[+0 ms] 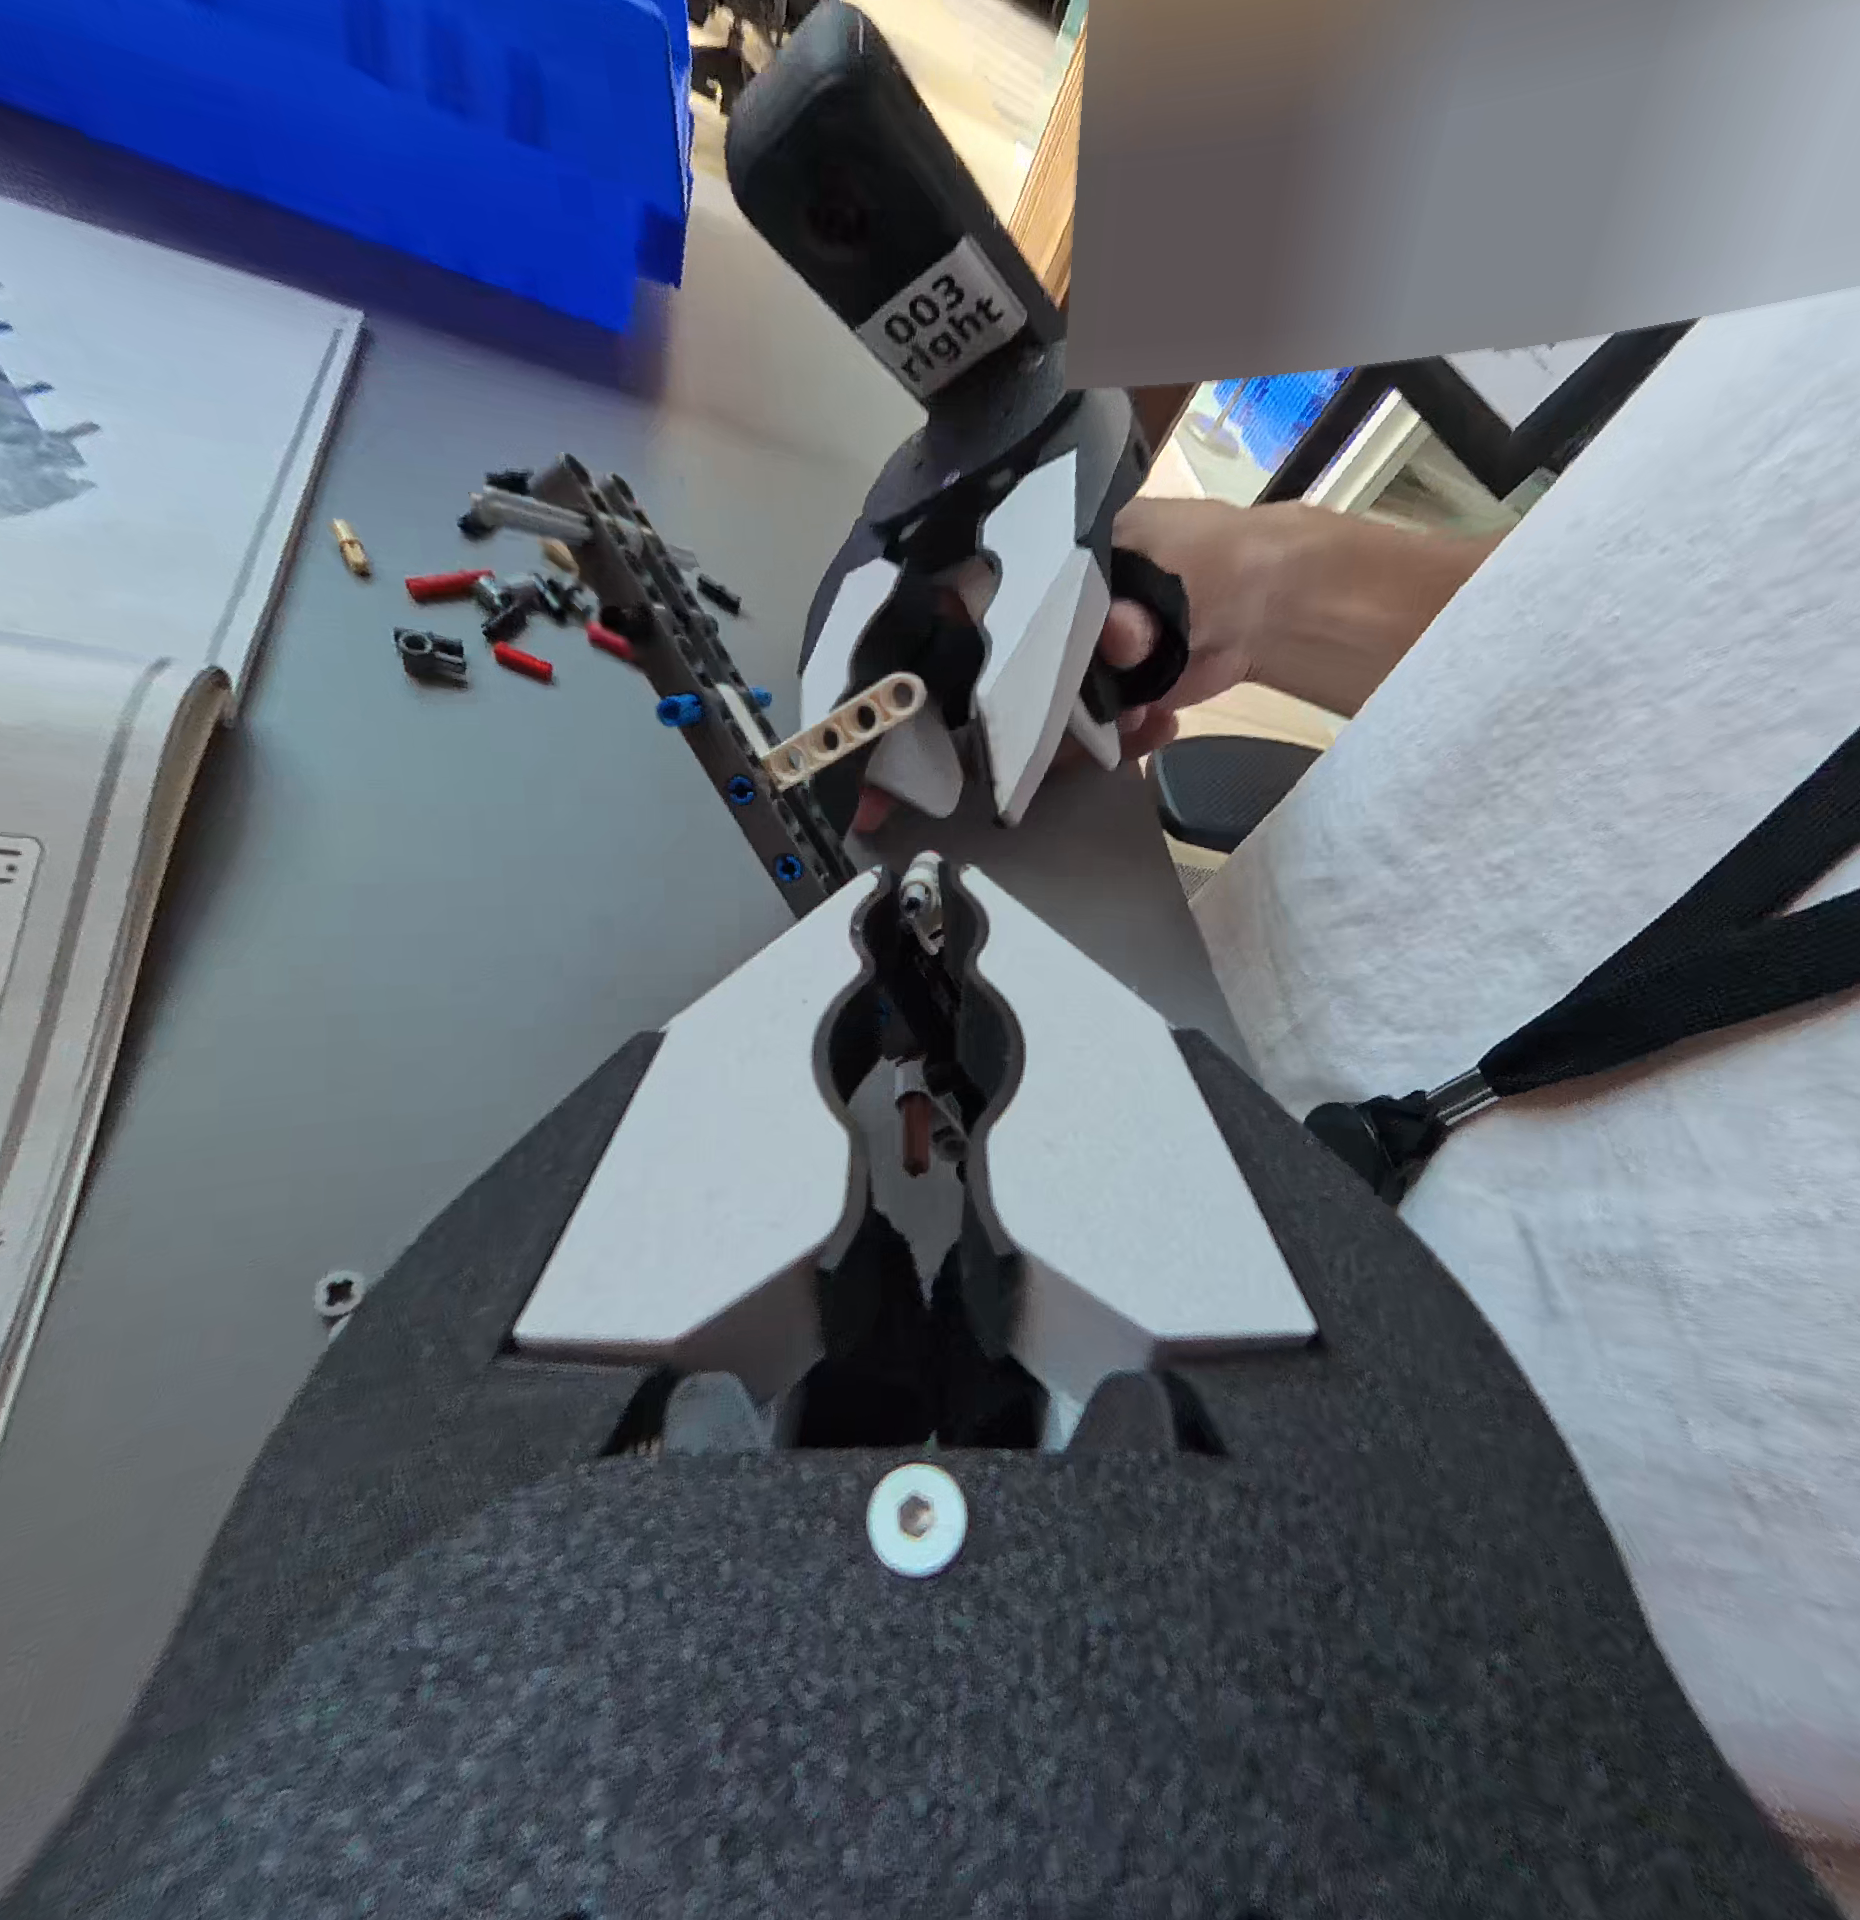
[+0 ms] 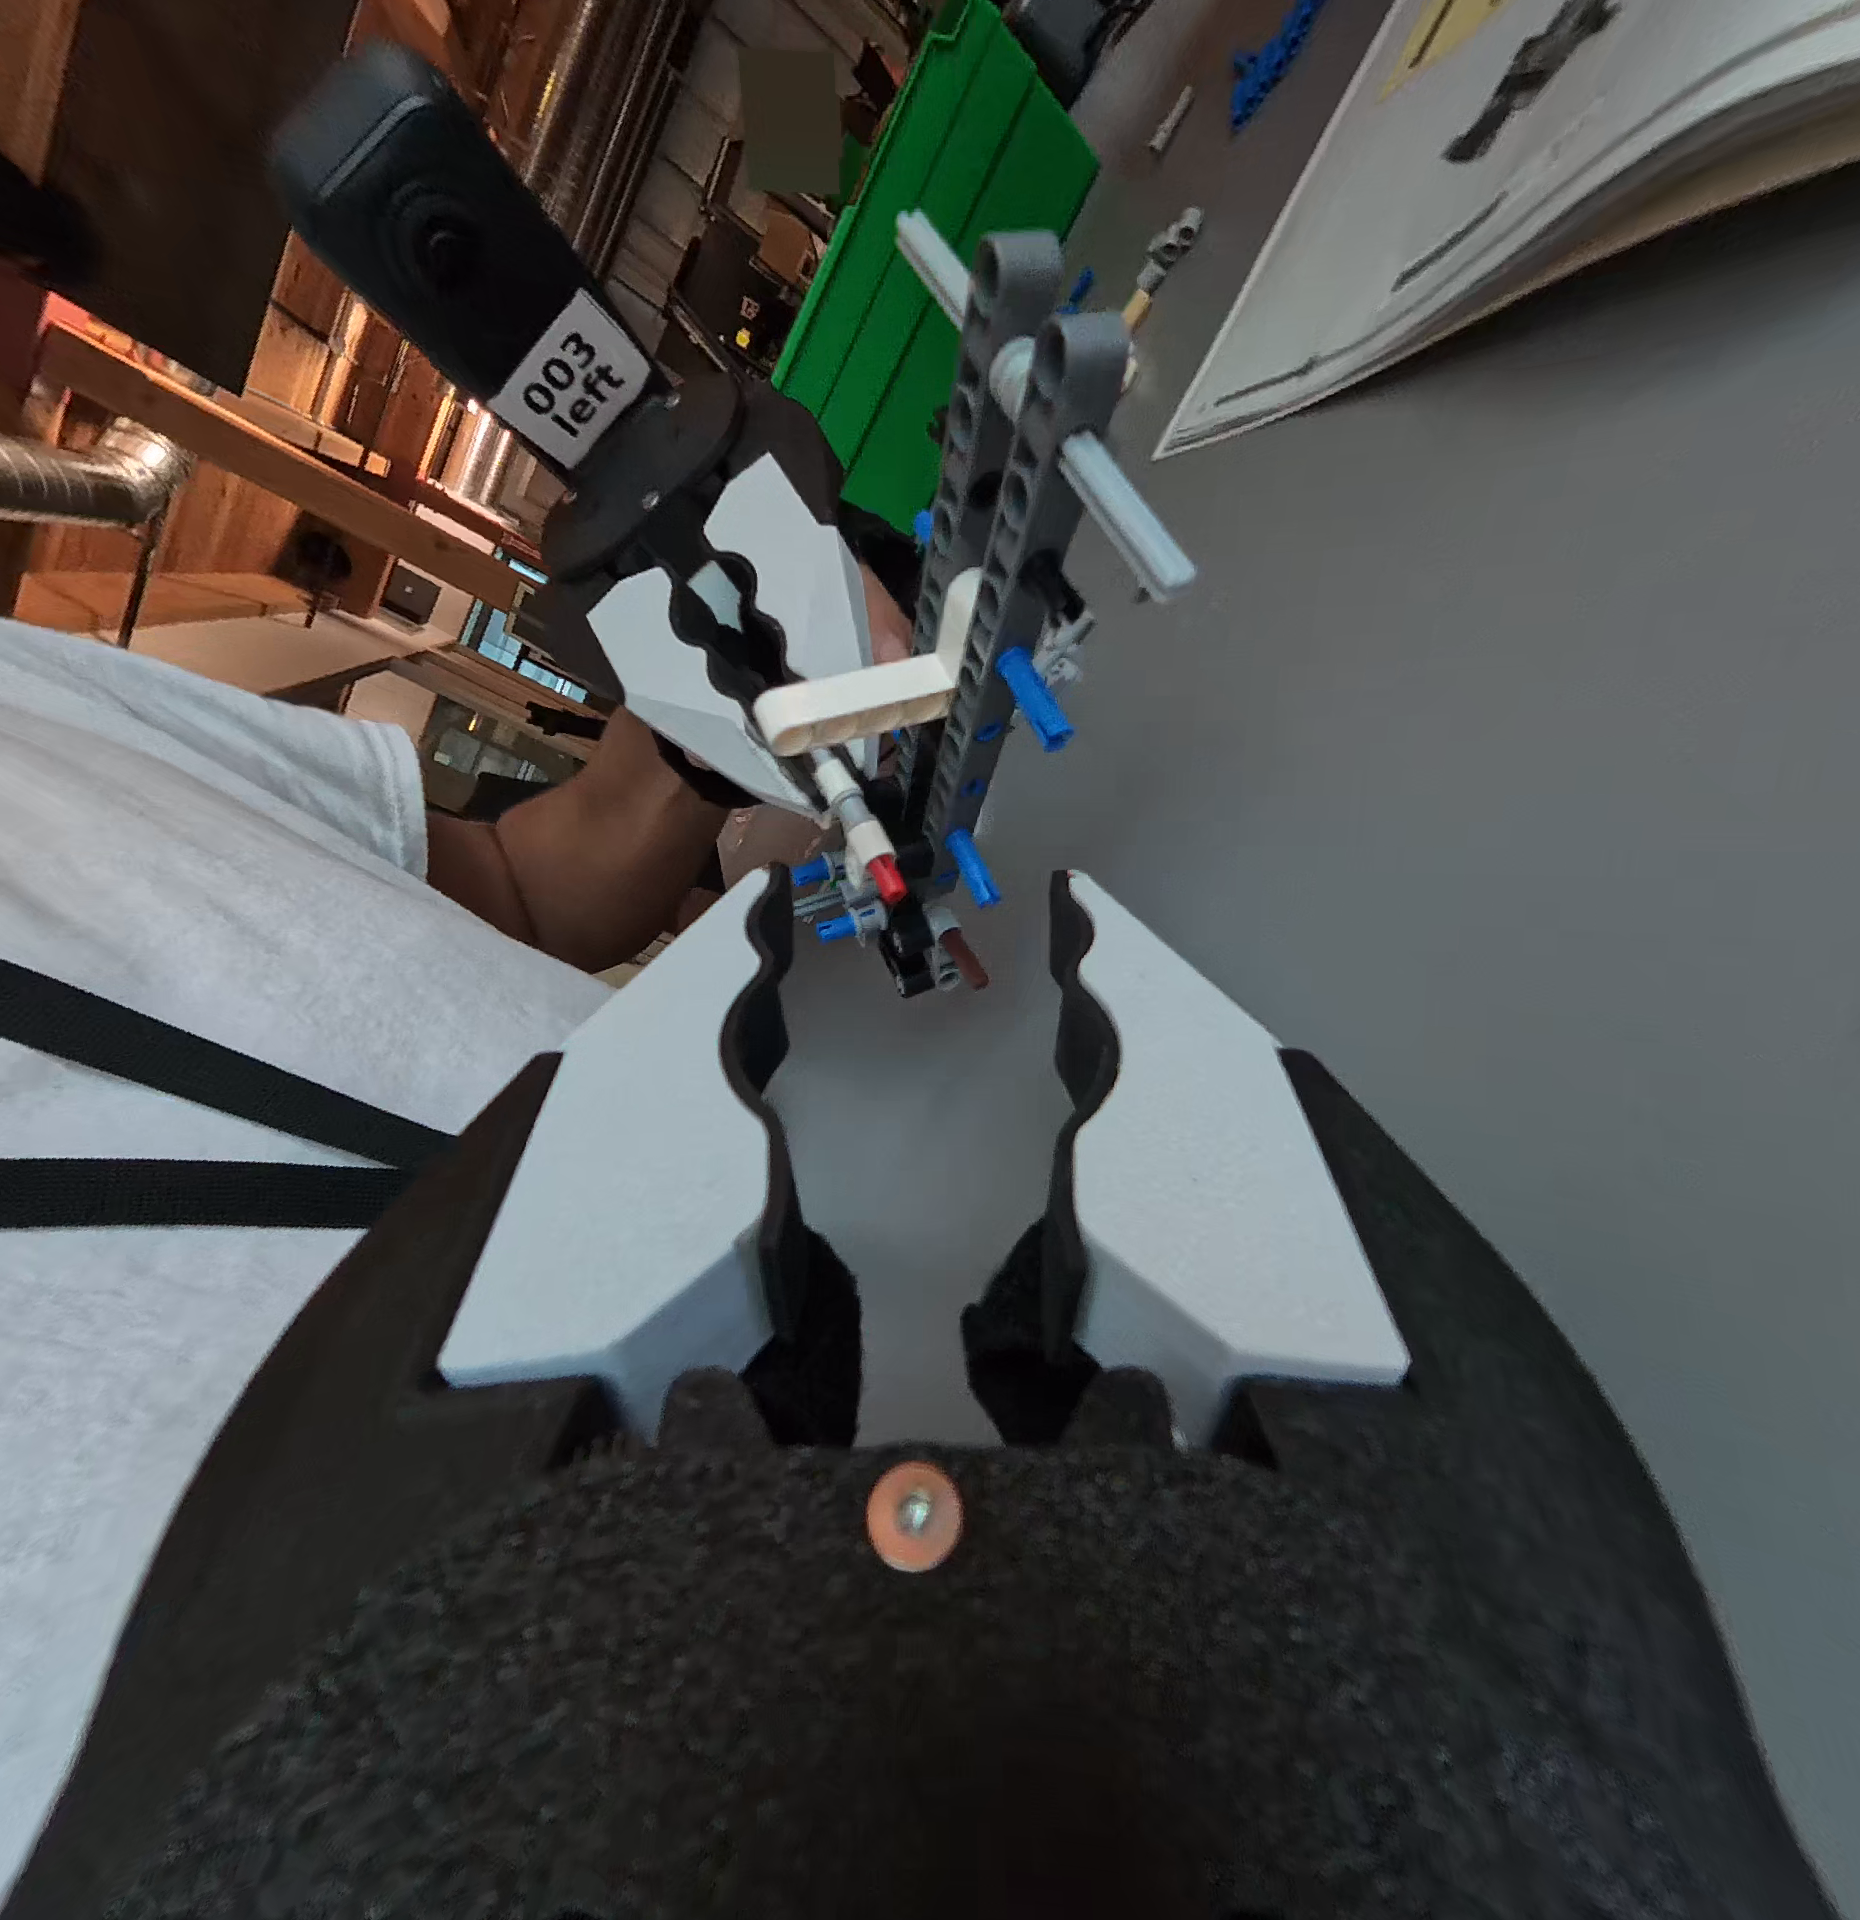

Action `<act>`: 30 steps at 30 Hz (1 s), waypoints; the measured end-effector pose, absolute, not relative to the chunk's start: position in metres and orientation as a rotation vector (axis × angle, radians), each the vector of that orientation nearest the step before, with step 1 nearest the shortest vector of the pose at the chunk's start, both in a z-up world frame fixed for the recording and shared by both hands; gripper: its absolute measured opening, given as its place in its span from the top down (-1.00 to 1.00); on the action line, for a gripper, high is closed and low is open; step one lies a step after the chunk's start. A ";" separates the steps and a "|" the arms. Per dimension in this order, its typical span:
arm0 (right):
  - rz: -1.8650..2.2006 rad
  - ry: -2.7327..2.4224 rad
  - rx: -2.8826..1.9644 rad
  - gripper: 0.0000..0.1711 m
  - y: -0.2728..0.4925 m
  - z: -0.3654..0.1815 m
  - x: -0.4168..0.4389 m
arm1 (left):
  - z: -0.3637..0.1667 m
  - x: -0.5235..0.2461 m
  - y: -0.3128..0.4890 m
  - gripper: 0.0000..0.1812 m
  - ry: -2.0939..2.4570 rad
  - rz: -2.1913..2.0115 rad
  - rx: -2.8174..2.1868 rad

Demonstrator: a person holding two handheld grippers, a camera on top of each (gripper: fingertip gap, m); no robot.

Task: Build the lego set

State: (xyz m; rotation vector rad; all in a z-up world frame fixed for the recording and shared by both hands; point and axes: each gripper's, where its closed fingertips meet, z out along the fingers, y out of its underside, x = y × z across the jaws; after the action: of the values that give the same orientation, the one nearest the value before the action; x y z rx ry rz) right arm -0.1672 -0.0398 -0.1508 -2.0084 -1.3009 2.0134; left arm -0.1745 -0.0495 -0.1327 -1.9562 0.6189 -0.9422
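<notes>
A long dark-grey lego frame (image 2: 993, 540), two parallel beams studded with blue pins, is held up off the grey worktop (image 2: 1528, 935), one end clamped in the left tongs (image 1: 921, 883). In the left wrist view that end sits between the closed fingers, with a white-and-grey pin at the tips and a brown peg further back in the gap. One pale grey axle (image 2: 1118, 509) crosses the frame's far end.

One white beam (image 1: 845, 725) with a row of holes juts sideways from the frame. In the left wrist view the right tongs (image 1: 941, 800) appear just beside it; whether they touch it cannot be told. In the right wrist view their fingers stand apart with nothing between them, the frame's pin-cluttered end just beyond the tips.

Beside the frame, loose parts (image 1: 490, 613) lie scattered on the worktop: three red pins, one tan pin, several black connectors. Beyond them lies one open instruction booklet (image 1: 126, 540), and behind it one blue bin (image 1: 365, 135). A green bin (image 2: 926, 270) stands past the frame in the right wrist view. A person in a white shirt with black straps fills the edge of both views.
</notes>
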 end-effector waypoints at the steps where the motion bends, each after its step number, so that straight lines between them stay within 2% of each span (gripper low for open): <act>1: 2.009 -1.335 -1.958 0.46 -0.042 -0.148 -0.172 | -0.128 -0.174 -0.049 0.94 0.612 -0.954 -1.936; 3: 2.020 -1.425 -1.843 0.41 -0.048 -0.141 -0.180 | -0.120 -0.172 -0.049 0.94 0.602 -0.980 -1.897; 7: 2.176 -1.441 -1.705 0.68 -0.052 -0.123 -0.185 | -0.107 -0.172 -0.046 0.94 0.553 -1.003 -1.846; 12: 2.203 -1.415 -1.727 0.72 -0.051 -0.121 -0.184 | -0.105 -0.176 -0.044 0.94 0.486 -1.009 -1.839; 13: 2.214 -1.398 -1.763 0.73 -0.051 -0.122 -0.185 | -0.103 -0.180 -0.042 0.92 0.445 -1.018 -1.834; 15: 2.178 -1.384 -1.822 0.73 -0.048 -0.128 -0.186 | -0.099 -0.189 -0.040 0.70 0.369 -1.049 -1.831; 20: 2.159 -1.388 -1.761 0.73 -0.049 -0.123 -0.186 | -0.123 -0.181 -0.047 0.61 0.454 -1.073 -1.978; 30: 1.988 -1.519 -1.616 0.71 -0.047 -0.115 -0.182 | -0.118 -0.170 -0.046 0.73 0.466 -1.142 -1.929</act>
State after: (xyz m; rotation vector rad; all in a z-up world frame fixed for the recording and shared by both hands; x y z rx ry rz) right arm -0.1822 -0.0471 -0.1154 -1.6164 -1.5189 1.9880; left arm -0.1700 -0.0458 -0.1181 -1.9294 0.4657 -1.1418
